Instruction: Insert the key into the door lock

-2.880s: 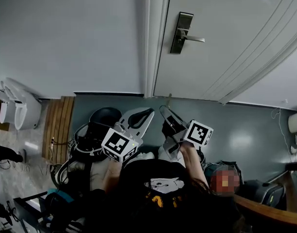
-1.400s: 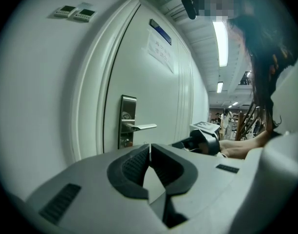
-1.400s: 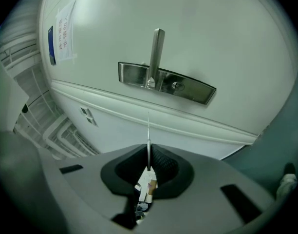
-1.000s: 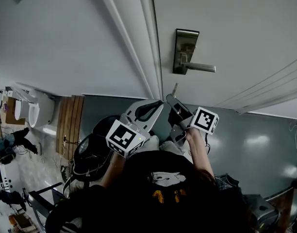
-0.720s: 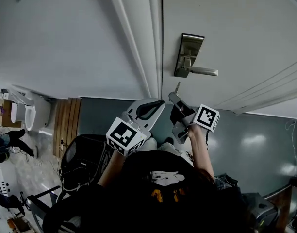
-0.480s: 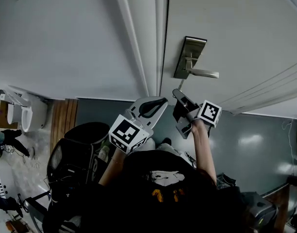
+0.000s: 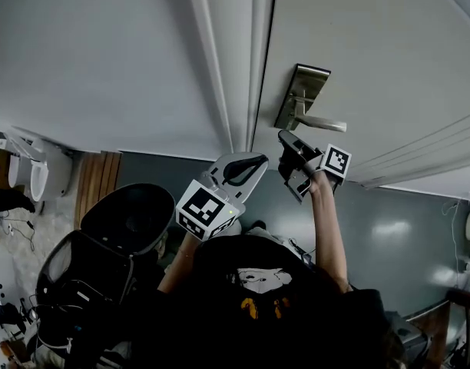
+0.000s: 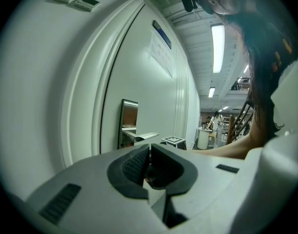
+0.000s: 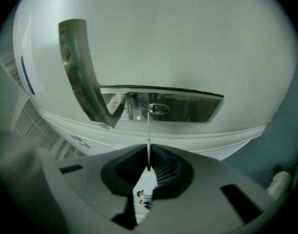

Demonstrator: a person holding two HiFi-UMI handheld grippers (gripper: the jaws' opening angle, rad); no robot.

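Head view: right gripper (image 7: pixel 296 154) sits centre-right, just under the lock plate (image 7: pixel 302 97) and lever handle (image 7: pixel 323 124) on the door (image 7: pixel 388 68). Left gripper (image 7: pixel 236 169) is lower, centre frame, apart from the lock plate.

Left gripper view: jaws pressed together, nothing between them.

Right gripper view: jaws pinch the key (image 9: pixel 148 140), seen edge-on. Blade runs straight up to the keyhole (image 9: pixel 158 109). Tip meets its left end; can't tell whether it's inside.
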